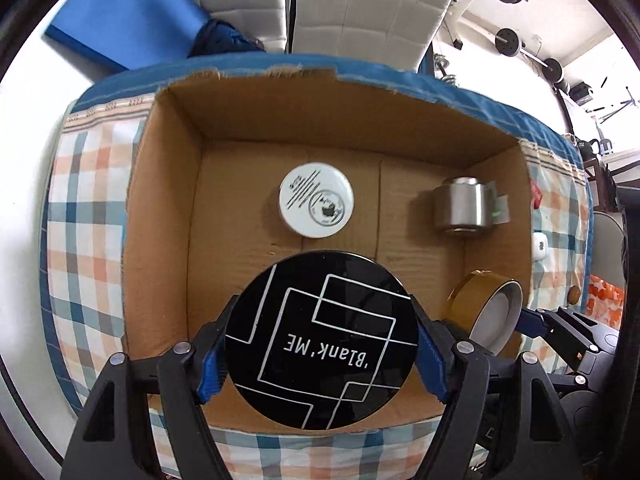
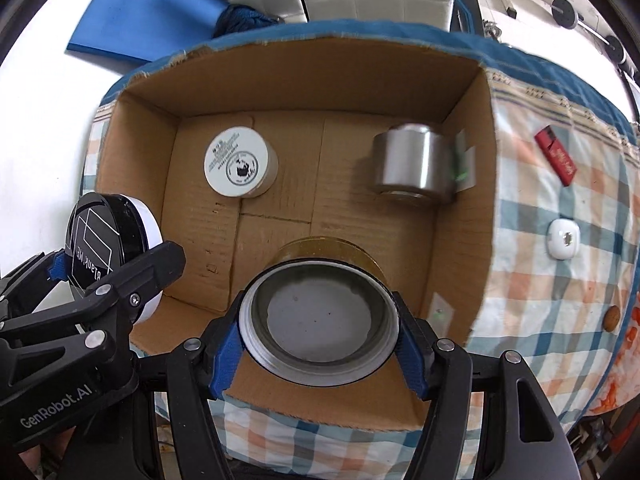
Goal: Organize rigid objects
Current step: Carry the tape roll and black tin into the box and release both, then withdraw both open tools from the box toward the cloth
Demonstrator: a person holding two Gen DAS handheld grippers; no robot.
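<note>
Both loads hang straight above the open brown cardboard box [image 1: 168, 208], so the coming move turns on what lies beneath each. The left tongs [image 1: 320, 344] are clamped on a round black tin with white line markings [image 1: 324, 336], flat face toward the camera, over the box's near floor. The right tongs [image 2: 320, 320] grip a gold-sided jar with a white screw rim [image 2: 320, 312], its axis pointing down into the box, near the right wall.

Already on the box floor stand a white round container with a printed lid [image 1: 316, 200], farther in, and a brushed steel canister [image 1: 464, 208] toward the far right corner; both look well apart from the two held things.

The floor directly under the tin and jar is hidden by them. The box rests on a checked cloth [image 1: 80, 208]; what lies under the cloth I cannot tell.
</note>
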